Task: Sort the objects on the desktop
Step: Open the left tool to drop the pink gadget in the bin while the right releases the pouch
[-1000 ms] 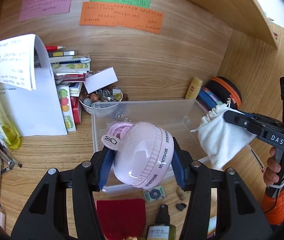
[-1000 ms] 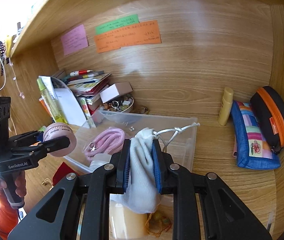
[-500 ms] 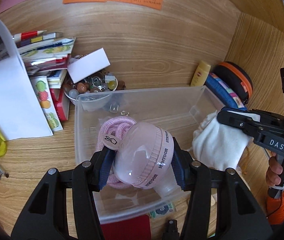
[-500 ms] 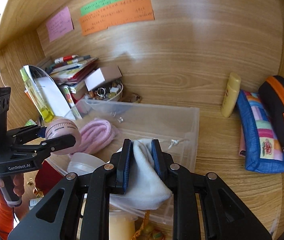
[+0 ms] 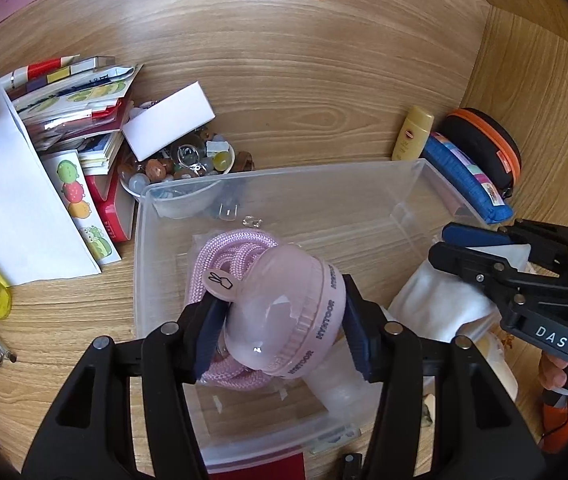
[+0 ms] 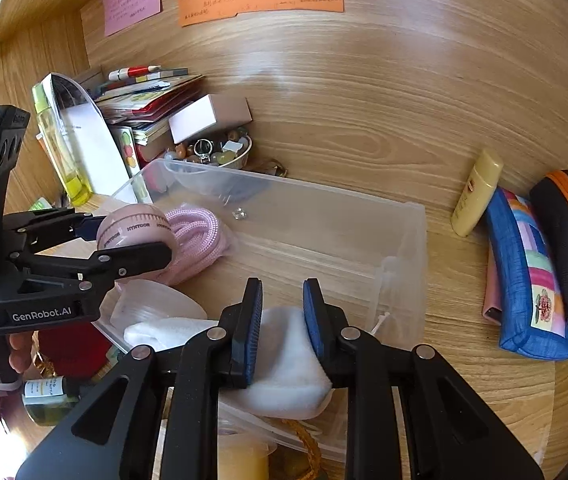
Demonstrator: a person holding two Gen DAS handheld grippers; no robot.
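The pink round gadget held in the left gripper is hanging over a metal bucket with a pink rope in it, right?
Not quite. The pink round gadget in the left gripper hangs over a clear plastic bin, not a metal bucket. The pink rope does lie inside it. The left wrist view shows this.

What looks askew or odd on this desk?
The small white box sits tilted, one end propped on the bead bowl and the other on the book stack. Nothing looks spilled or damaged.
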